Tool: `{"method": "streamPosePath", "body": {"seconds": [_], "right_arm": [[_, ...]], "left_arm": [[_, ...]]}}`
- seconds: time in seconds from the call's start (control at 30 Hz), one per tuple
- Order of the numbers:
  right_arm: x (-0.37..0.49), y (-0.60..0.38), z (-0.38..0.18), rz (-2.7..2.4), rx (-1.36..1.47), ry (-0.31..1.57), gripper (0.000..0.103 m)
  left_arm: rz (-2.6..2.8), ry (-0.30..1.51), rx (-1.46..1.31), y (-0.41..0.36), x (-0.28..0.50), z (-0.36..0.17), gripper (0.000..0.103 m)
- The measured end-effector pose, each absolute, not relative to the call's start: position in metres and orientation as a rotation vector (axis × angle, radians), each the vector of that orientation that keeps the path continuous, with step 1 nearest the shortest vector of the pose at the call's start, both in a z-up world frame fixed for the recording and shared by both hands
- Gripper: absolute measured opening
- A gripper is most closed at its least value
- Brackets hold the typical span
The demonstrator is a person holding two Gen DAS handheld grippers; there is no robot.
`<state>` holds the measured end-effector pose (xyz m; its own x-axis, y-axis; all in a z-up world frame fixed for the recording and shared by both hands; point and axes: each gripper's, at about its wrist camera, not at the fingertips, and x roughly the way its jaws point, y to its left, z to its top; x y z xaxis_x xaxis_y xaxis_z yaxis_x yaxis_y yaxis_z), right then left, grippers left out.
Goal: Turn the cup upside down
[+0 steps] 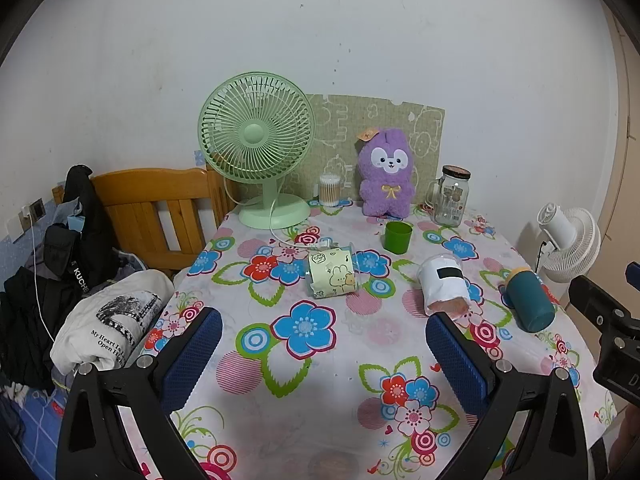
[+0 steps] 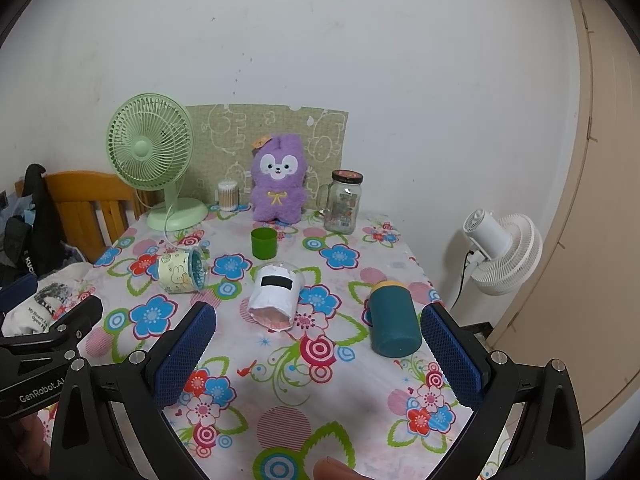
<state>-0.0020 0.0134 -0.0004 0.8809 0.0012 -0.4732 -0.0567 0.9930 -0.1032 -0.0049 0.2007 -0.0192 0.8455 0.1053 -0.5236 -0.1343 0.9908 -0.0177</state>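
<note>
Hovering above the near part of the table [image 1: 320,400], the left claw [image 1: 324,344] and right claw [image 2: 318,344] are both spread wide and hold nothing. Three cups lie on their sides on the floral cloth: a bunny cup [image 1: 331,273] at left, a white cup [image 2: 276,294] in the middle, a teal cup [image 2: 394,318] at right. A green cup [image 2: 264,243] stands upright behind them, near the plush [image 2: 279,180].

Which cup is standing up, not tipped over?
The small green cup stands upright, open end up. The bunny cup, white cup and teal cup lie on their sides.
</note>
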Motion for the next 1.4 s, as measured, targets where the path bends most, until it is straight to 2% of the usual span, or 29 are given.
{"method": "streamPosePath", "body": {"seconds": [0.57, 1.0, 1.4], "right_arm": [[0.013, -0.006, -0.013, 0.019, -0.079, 0.527, 0.103], [0.061, -0.081, -0.052, -0.098, -0.06, 0.688, 0.103], [0.122, -0.092, -0.085, -0.034, -0.067, 0.8, 0.103]], "left_arm": [[0.108, 0.588, -0.025, 0.199, 0.009, -0.032, 0.103], [-0.068, 0.636, 0.15, 0.144, 0.06, -0.054, 0.103], [-0.189, 0.641, 0.311, 0.088, 0.115, -0.072, 0.103]]}}
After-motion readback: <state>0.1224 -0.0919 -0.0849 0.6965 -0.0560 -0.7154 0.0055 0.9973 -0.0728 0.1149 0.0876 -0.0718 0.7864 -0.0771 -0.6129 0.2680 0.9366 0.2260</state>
